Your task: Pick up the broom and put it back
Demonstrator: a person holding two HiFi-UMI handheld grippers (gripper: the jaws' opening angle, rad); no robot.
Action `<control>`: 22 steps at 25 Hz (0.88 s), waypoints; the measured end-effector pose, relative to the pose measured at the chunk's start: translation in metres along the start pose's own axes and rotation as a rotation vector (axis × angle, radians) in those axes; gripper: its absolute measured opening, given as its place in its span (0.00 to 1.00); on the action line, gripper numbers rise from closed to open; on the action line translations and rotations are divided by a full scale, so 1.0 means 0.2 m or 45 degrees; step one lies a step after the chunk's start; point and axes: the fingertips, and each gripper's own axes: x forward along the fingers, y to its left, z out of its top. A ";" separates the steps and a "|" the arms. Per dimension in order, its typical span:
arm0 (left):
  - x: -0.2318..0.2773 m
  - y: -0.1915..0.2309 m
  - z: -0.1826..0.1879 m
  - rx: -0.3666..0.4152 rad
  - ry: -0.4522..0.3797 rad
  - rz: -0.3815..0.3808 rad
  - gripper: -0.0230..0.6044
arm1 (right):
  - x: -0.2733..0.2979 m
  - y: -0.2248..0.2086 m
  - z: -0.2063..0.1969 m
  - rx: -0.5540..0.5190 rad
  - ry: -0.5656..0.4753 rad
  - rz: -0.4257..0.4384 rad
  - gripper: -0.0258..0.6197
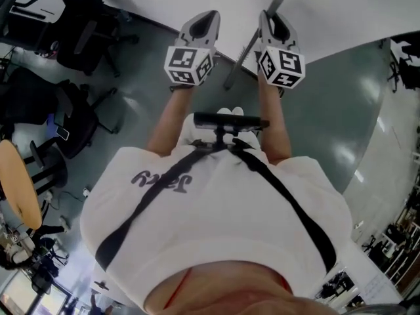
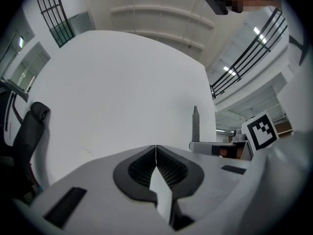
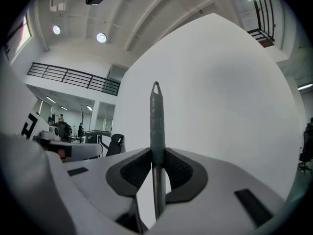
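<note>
The broom [image 3: 156,126] shows only as its handle: a slim, round, dull grey pole ending in a narrowed tip with a small hanging eye. Its brush end is in none of the views. The handle stands upright between the jaws of the right gripper [image 3: 156,163], which are clamped on it from both sides, the tip rising well above them in front of a big white wall [image 1: 341,12]. From the head view the pole slants from upper right down to lower left, crossing beneath that gripper over the grey floor [image 1: 328,117].

The left gripper [image 2: 156,153] is closed tight on nothing, its pads meeting in a thin line, and it is held just beside the right one.

Counting: one broom, two grippers, each with one marker cube, and two black office chairs [image 1: 72,117] that I can make out plainly off to the left, near one round wooden table [image 1: 16,182].
</note>
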 end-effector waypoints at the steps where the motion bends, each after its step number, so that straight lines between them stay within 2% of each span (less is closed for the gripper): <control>1: -0.03 0.06 0.01 0.002 -0.004 0.031 0.06 | 0.04 0.05 -0.01 0.001 0.006 0.027 0.18; 5: -0.17 0.30 0.05 0.006 -0.013 0.155 0.06 | 0.21 0.28 -0.08 0.016 0.047 0.138 0.18; 10: -0.49 0.77 0.06 -0.013 -0.039 0.373 0.06 | 0.50 0.80 -0.19 0.015 0.082 0.355 0.18; 17: -0.90 1.20 0.11 0.004 -0.102 0.674 0.06 | 0.78 1.47 -0.22 0.004 0.058 0.711 0.18; 22: -1.09 1.44 0.19 -0.008 -0.117 0.813 0.06 | 0.99 1.82 -0.24 0.024 0.056 0.872 0.18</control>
